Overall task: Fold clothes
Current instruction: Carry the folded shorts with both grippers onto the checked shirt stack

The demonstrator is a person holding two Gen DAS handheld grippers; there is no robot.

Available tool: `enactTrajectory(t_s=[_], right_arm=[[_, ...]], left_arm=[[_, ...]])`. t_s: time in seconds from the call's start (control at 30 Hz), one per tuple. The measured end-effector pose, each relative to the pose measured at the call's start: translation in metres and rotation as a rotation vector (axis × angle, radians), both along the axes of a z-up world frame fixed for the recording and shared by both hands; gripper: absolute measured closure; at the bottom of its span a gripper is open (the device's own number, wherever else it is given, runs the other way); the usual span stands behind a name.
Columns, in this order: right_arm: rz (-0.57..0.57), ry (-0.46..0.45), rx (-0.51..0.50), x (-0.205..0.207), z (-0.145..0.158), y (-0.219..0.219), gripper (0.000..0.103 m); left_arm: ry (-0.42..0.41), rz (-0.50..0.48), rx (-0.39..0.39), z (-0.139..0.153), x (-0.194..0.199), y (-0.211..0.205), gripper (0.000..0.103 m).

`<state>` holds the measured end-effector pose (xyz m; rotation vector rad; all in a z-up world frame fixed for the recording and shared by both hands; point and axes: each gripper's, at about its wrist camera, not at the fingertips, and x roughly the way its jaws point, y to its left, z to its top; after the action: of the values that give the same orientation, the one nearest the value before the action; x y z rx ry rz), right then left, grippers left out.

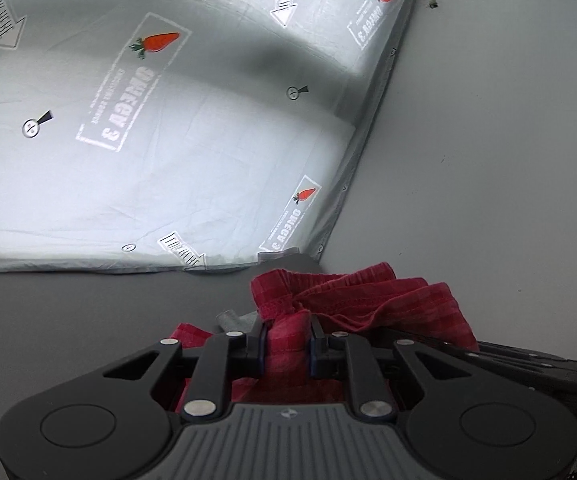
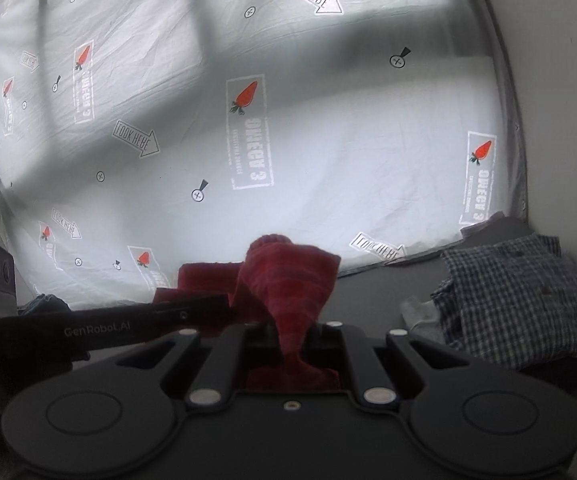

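Observation:
A red checked garment (image 1: 352, 300) is bunched between both grippers above the grey table. My left gripper (image 1: 287, 334) is shut on a fold of it, with cloth bulging up past the fingers. In the right wrist view the same red garment (image 2: 288, 280) rises in a cone from my right gripper (image 2: 290, 340), which is shut on it. The left gripper's black body (image 2: 128, 320) shows at the left of the right wrist view. The right gripper's body (image 1: 528, 356) shows at the right of the left wrist view.
A white sheet printed with carrots and "LOOK HERE" arrows (image 1: 168, 120) covers the far surface, also in the right wrist view (image 2: 328, 140). A blue-and-white checked shirt (image 2: 516, 300) lies crumpled at the right on the grey table (image 1: 68, 320). A grey cloth scrap (image 2: 420, 312) lies beside it.

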<state>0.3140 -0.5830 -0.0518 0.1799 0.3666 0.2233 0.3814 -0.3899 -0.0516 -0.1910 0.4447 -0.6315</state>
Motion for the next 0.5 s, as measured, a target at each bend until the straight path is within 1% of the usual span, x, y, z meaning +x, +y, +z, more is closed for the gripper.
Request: enactTrajectory(t_s=[0.13,0.2,0.37,0.5], right_arm=[[0.025,-0.001,0.003,0.015,0.008,-0.067,0.094],[0.029,-0.001,0.001,0.023,0.013,-0.099,0.094],[-0.004,-0.001,0.028,0.051,0.018,-0.17,0.093],[-0.062,0.005,0.047,0.085,0.01,-0.212,0.093]], left_arm=[[-0.001,0.035,-0.013,0.009,0.008,-0.065,0.083],[-0.004,0.037,-0.009,0.016,0.015,-0.098,0.083],[-0.033,-0.009,0.059,0.022,0.053,-0.174,0.082],[-0.027,-0.034,0.1,0.014,0.093,-0.226,0.082]])
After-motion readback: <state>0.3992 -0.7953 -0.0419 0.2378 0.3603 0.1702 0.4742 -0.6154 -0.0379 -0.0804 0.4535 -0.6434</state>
